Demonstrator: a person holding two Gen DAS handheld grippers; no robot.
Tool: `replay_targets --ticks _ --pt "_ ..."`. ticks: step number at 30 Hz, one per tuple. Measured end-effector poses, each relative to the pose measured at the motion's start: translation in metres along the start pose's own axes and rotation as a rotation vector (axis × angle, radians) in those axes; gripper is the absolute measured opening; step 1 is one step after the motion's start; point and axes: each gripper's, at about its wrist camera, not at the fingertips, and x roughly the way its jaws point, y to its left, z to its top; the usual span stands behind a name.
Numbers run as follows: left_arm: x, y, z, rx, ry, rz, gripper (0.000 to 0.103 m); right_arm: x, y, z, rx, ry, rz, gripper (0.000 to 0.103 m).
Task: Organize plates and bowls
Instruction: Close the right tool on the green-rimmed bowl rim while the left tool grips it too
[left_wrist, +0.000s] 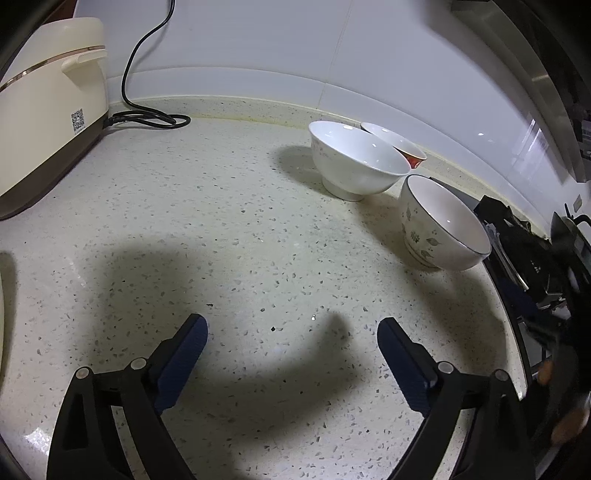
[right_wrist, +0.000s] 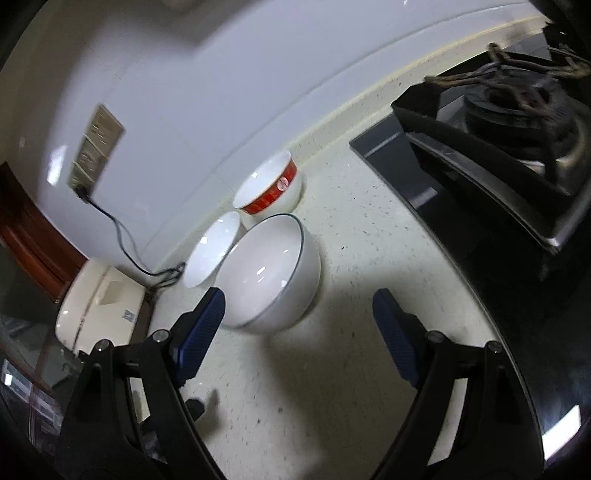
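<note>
Looking along the left gripper (left_wrist: 291, 326), its jaws stand wide apart with nothing between them, hanging over bare speckled tabletop (left_wrist: 207, 229). At far left sits a cream rice cooker (left_wrist: 48, 110) with a small square code sticker on its side, too small to read; a black cord (left_wrist: 147, 74) runs from its base up the white wall. Three bowls stand grouped toward the right rear: a plain white bowl (left_wrist: 354, 162), a red-banded bowl (left_wrist: 400, 146) just behind and touching it, mostly hidden, and a leaf-patterned bowl (left_wrist: 439, 225) just beside them, near the stove's edge. A blurred dark shape, with what may be part of a hand, fills the right margin. From the right gripper (right_wrist: 299, 306), also open and holding nothing, the leaf-patterned bowl (right_wrist: 269, 273) lies close ahead, its left side just past the left finger (right_wrist: 201, 332), and its dark rim line shows while the leaves do not. The red-banded bowl (right_wrist: 271, 192) shows fully here, with pale markings and a round emblem on the band that cannot be read. The plain white bowl (right_wrist: 210, 249) sits partly behind the nearest bowl. This view alone shows the gas stove (right_wrist: 498, 147) with its burner grate, the wall socket (right_wrist: 96, 147) holding the cord (right_wrist: 122, 236), and the rice cooker (right_wrist: 99, 306) at lower left.
</note>
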Motion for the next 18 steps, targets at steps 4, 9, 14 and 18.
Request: replay_targets --ticks 4,9,14,18 --pt "0.000 0.000 0.000 0.002 0.001 -0.001 0.096 0.026 0.010 0.021 -0.046 0.079 -0.086 0.076" --pt "-0.001 0.003 0.001 -0.018 -0.007 0.001 0.096 0.053 0.009 0.025 -0.097 0.205 -0.172 0.050" --pt "-0.016 0.011 -0.001 -0.066 -0.083 -0.070 0.096 0.043 0.009 0.016 -0.086 0.215 -0.101 0.032" --pt "-0.028 0.005 -0.004 -0.037 -0.127 -0.166 0.096 0.039 0.015 0.004 -0.116 0.274 -0.035 0.032"
